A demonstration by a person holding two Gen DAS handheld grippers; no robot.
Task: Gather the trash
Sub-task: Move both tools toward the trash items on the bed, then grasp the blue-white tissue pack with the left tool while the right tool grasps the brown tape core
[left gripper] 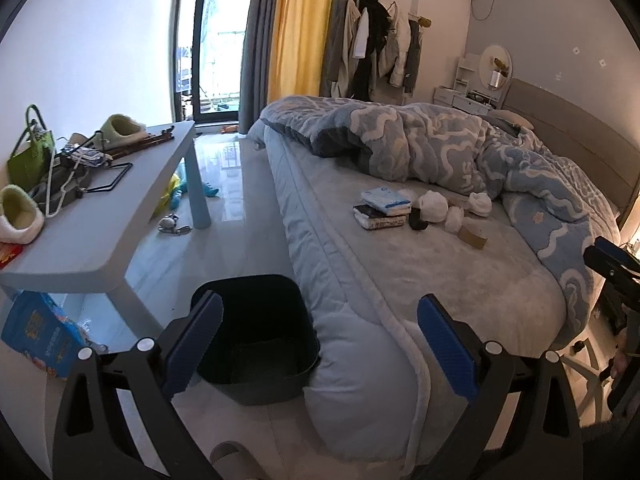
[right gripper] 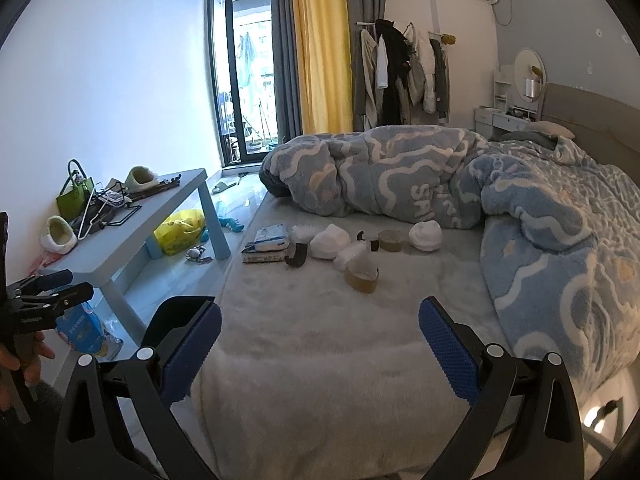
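Both tongs stand wide open with nothing between their blue pads: the left tongs (left gripper: 320, 346) hang over the bed's edge beside a dark bin (left gripper: 256, 336) on the floor, the right tongs (right gripper: 320, 350) over the pale bed (right gripper: 320, 340). The trash lies mid-bed, near the rumpled blue-and-white duvet (right gripper: 540, 240): crumpled white tissue balls (right gripper: 330, 242), one more ball (right gripper: 425, 235) apart to the right, two brown cardboard tape rolls (right gripper: 362, 276), small black scraps (right gripper: 297, 256). Beside them sits a tissue pack (right gripper: 272, 239) on a book (right gripper: 264, 258). A light blue desk (right gripper: 120, 236) carries slippers, hangers and a green bag.
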